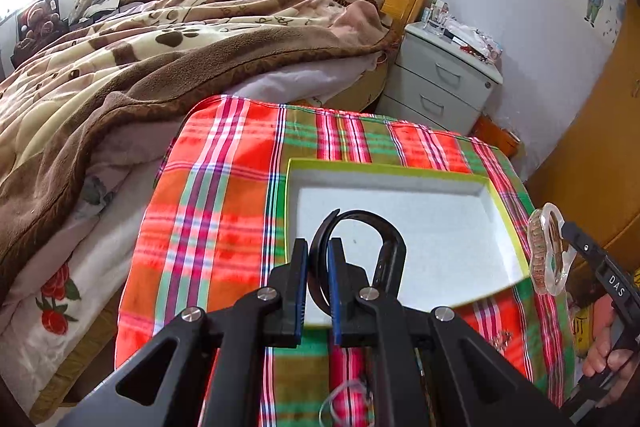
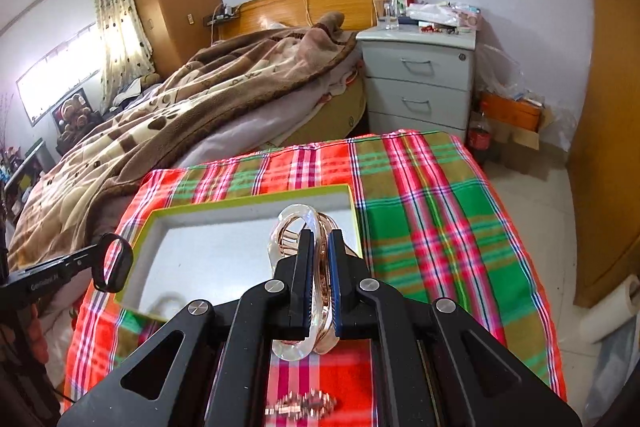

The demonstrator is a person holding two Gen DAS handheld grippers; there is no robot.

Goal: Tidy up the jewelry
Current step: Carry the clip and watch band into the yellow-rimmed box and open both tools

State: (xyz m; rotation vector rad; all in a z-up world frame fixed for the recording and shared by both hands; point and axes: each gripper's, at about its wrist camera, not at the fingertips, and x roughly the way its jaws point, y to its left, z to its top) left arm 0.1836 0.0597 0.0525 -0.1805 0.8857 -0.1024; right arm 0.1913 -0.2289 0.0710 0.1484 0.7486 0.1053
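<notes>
A shallow white tray with a lime-green rim (image 1: 384, 169) (image 2: 248, 203) lies on a plaid cloth (image 1: 224, 195) (image 2: 432, 211). My left gripper (image 1: 318, 247) is shut on a black wristband (image 1: 384, 227) and holds it over the tray's near left part; the band also shows in the right wrist view (image 2: 114, 263). My right gripper (image 2: 319, 239) is shut on a clear and rose-gold hair claw (image 2: 296, 223), held above the tray's near right edge; it also shows in the left wrist view (image 1: 546, 251). A sparkly rhinestone piece (image 2: 302, 403) lies on the cloth below the right gripper.
A thin clear loop (image 1: 344, 401) lies on the cloth near me. A bed with a brown blanket (image 1: 140, 59) is on the left. A grey nightstand (image 2: 418, 79) with clutter stands behind the table. A wooden wardrobe (image 2: 608, 147) is on the right.
</notes>
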